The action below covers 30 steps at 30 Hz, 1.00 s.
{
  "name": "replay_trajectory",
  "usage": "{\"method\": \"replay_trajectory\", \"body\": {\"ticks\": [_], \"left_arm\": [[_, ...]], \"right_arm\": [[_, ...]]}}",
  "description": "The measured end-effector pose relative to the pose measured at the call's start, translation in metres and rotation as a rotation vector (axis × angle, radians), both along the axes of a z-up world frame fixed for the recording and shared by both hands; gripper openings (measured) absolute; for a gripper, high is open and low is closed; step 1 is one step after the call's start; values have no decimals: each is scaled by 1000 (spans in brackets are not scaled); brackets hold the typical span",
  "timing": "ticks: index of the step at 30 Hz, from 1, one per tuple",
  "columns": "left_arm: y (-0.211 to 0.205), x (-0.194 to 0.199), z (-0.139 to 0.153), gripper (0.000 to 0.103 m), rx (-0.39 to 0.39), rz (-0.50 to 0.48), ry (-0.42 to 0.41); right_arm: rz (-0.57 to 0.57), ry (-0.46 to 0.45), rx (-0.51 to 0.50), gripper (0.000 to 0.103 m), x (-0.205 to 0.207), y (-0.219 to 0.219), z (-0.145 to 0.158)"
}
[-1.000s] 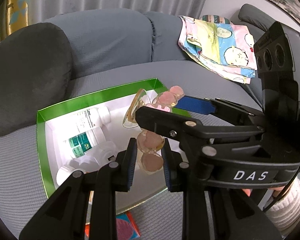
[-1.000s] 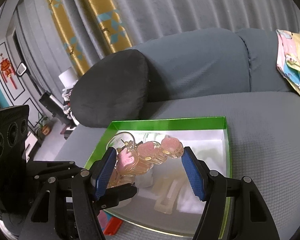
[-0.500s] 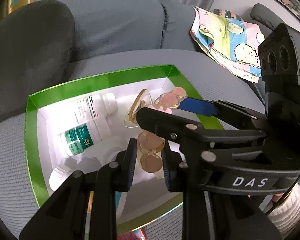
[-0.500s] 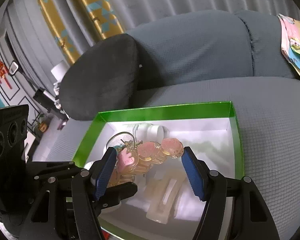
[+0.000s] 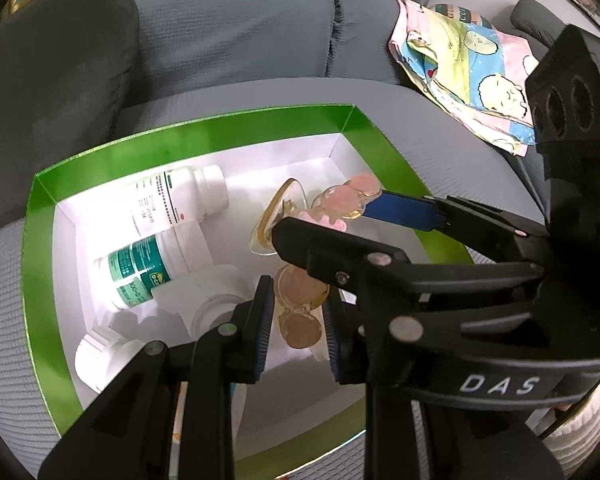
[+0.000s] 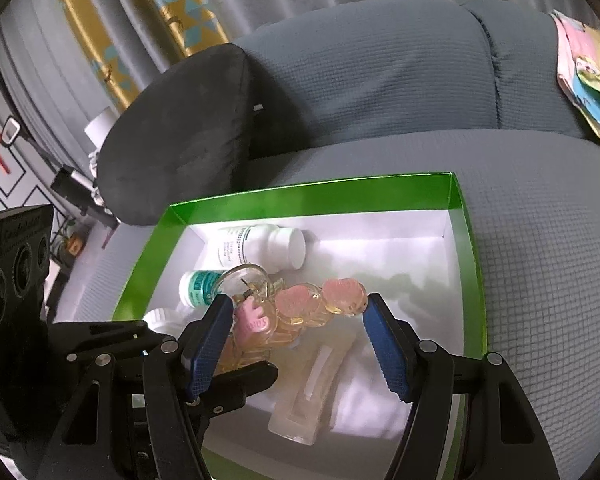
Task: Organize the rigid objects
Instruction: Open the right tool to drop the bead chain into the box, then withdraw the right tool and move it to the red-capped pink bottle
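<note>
The left claw (image 5: 296,322) is pinched nearly shut on the lower end of a pink and amber charm keychain (image 5: 300,308), its two blue pads pressing the round amber discs from both sides. The right claw (image 6: 300,334) stands about half open with the upper part of the same keychain (image 6: 300,312) spanning its gap: the pink tag touches its left pad and the last pink charm touches its right pad. A clear ring (image 6: 242,284) rises just beyond the right claw's left finger.

Both claws hang over a green-rimmed box (image 6: 312,196) with a white inside, which sits on a grey sofa seat (image 6: 540,240). Under the right claw lies a clear hair clip (image 6: 316,388). To the left of the left claw lie white pill bottles: one with a plain label (image 5: 180,204) farthest away, one with a teal label (image 5: 148,268) nearer, and another white bottle (image 5: 100,356) closest. Beyond the box leans a dark cushion (image 6: 180,140), and a cartoon-print cloth (image 5: 468,76) lies well off to the right on the sofa
</note>
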<state>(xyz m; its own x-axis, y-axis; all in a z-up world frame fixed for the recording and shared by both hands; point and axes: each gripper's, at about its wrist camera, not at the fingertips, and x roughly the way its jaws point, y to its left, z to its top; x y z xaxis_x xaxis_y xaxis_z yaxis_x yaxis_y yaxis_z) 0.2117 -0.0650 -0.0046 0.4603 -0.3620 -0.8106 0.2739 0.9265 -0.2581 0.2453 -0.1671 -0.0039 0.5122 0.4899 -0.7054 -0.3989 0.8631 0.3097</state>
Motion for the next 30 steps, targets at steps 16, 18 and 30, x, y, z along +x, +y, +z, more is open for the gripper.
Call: {"method": "replay_trajectory", "body": {"ticks": [16, 18, 30], "left_arm": [[-11, -16, 15, 91, -4, 19, -43], [-12, -23, 21, 94, 11, 25, -63], [-9, -84, 61, 102, 125, 92, -268]], "right_arm": [[-22, -51, -45, 70, -22, -6, 18], [-30, -91, -60, 72, -32, -10, 28], [-112, -302, -67, 88, -99, -53, 86]]}}
